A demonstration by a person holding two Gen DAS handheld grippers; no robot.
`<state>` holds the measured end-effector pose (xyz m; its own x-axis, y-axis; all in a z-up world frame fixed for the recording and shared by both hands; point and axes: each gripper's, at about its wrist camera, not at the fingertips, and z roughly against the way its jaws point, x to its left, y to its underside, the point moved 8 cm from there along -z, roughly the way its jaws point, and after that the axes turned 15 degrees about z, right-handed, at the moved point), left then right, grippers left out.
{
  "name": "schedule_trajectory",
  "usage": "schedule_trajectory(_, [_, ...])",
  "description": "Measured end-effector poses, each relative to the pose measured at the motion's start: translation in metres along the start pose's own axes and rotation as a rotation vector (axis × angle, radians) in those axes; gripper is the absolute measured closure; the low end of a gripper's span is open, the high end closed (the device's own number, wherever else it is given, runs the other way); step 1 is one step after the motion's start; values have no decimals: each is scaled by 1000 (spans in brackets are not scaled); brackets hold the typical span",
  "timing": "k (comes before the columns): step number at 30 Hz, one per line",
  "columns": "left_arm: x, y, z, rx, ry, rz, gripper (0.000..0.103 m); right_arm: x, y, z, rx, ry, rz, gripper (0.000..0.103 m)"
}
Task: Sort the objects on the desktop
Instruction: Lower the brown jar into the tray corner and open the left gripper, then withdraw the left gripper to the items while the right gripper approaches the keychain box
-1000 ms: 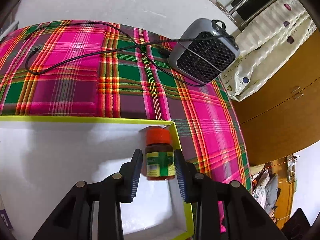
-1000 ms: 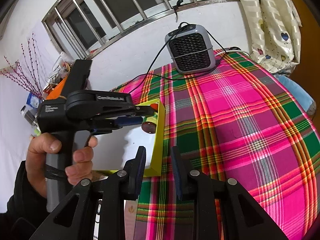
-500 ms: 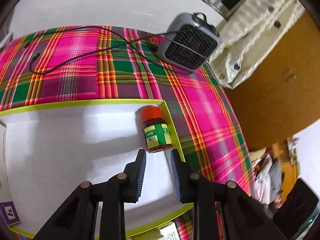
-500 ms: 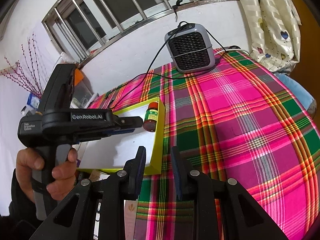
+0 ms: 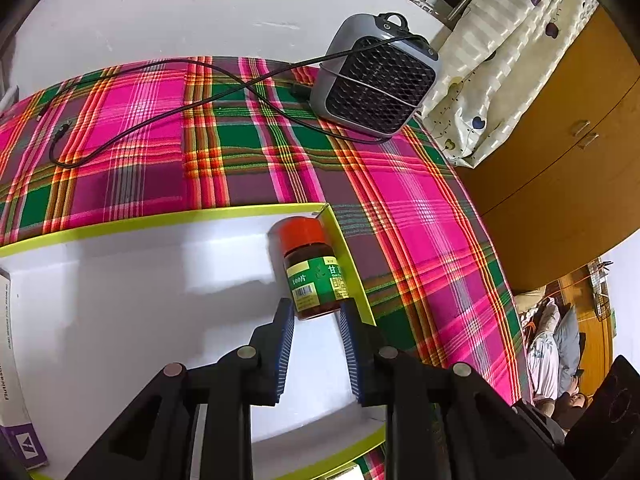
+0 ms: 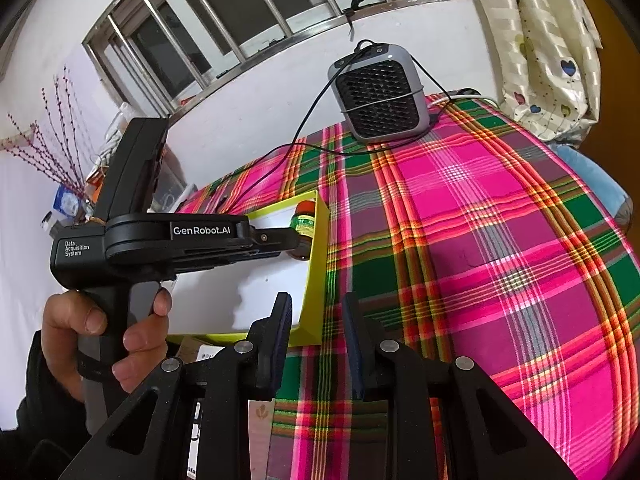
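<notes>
A plaid-covered table [image 6: 480,240] carries a grey heater [image 6: 380,92] at twelve o'clock, its black cable [image 5: 160,120], and a yellow-rimmed tray [image 6: 316,280] at nine.

One brown red-capped pill bottle [image 5: 314,270], one yellow-rimmed white tray [image 5: 160,218], one grey mesh-front heater [image 5: 376,80] (cord attached), two black grippers.

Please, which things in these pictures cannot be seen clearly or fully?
- Bottle base, left wrist view: hidden between the left gripper jaws.
- Bottle label text: too small to read.
- Purple box, left wrist view: cut off by the left edge.
- Packets below the tray, right wrist view: covered by the right gripper.
</notes>
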<state>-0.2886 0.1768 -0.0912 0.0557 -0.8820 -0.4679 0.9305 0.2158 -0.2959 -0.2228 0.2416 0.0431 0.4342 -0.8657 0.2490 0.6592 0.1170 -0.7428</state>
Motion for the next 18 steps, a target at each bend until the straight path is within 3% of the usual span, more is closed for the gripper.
schedule_trajectory(13, [1, 27, 49, -79, 35, -42, 78, 18, 11, 16, 7, 21, 46, 71])
schedule_trajectory(18, [13, 46, 70, -117, 30, -56, 78, 30, 24, 15, 43, -12, 62, 69])
